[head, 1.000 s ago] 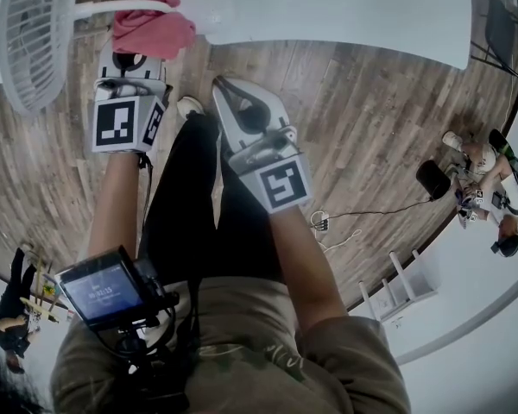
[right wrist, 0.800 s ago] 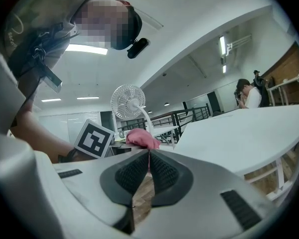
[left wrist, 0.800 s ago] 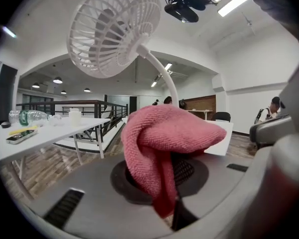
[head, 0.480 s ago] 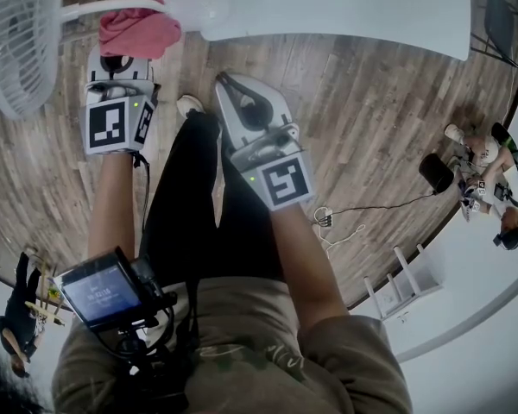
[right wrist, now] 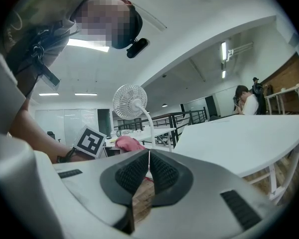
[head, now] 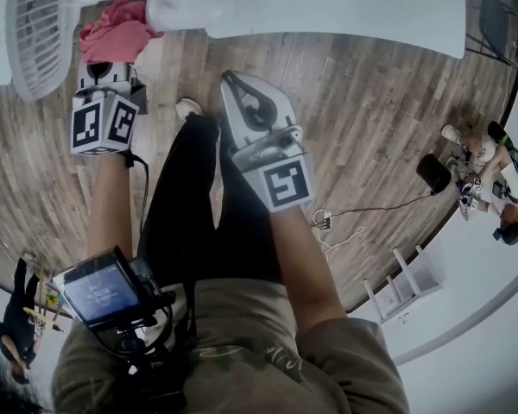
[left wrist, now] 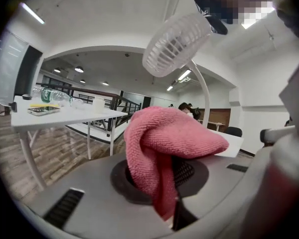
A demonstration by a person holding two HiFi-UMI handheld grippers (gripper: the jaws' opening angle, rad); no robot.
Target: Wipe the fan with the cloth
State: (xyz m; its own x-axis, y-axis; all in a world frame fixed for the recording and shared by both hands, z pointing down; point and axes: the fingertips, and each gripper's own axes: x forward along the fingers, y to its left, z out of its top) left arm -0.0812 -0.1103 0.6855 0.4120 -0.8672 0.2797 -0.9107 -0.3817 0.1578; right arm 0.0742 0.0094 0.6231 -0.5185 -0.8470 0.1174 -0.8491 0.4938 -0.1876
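While the left gripper (left wrist: 173, 185) pinches the cloth (left wrist: 164, 143) between its pads, only a narrow fold sits in the bite. The rest bulges up and forward over the jaw tips as a loose pink lump. That is the first risk: I judge that a drag across a ribbed face could tug the fold out, because so little of it is clamped. The lump also blocks much of what lies straight ahead of the jaws, so the hard tips under it could knock the plastic before the fabric does.

Above and ahead of this gripper, apart from the cloth, hangs the fan (left wrist: 177, 44), its grille (head: 36, 24) not yet met by the fabric. Its thin neck (left wrist: 205, 96) curves down just to the right of the cloth; whether the two touch, I cannot tell. A head on so slim a stalk would likely swing or bend away under a push. The wipe may then skate off, or the looped weave may catch on the ribs and pull the head askew.

Further right, the right gripper (right wrist: 148, 176) has its jaws pressed together on nothing. It sits well apart from the fan, with the table (head: 345, 7) to its right. With nothing bracing the neck, any firm stroke falls on the stalk alone.
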